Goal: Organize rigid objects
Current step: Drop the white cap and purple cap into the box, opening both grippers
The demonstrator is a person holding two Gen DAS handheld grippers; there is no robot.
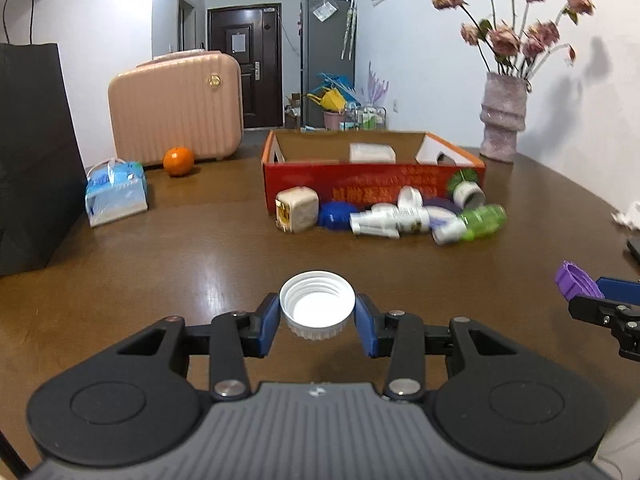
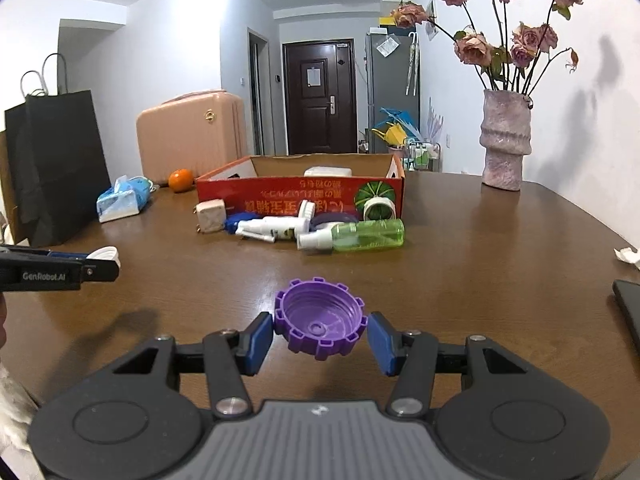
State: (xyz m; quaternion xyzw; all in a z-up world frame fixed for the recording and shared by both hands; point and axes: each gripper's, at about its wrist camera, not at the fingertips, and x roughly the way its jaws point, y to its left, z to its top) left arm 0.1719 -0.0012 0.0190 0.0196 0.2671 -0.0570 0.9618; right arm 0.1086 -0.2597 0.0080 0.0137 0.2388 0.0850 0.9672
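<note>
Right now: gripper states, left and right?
Left gripper: shut on the white cap, open side up.
Right gripper: shut on the purple cap, open side up.

"GenRobot.AI" in pale letters on the black side of the left tool (image 2: 100,262) at the left edge of the right wrist view, yellow Chinese print on the red cardboard box (image 2: 300,196) at centre, upside down, not legible

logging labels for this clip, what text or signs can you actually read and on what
"GenRobot.AI": white print on the side of the left gripper, seen in the right wrist view.
Yellow print on the red cardboard box: upside down and too blurred to read.
Label on the white spray bottle: too small to read.
Paper on the dark door: unreadable.
</note>
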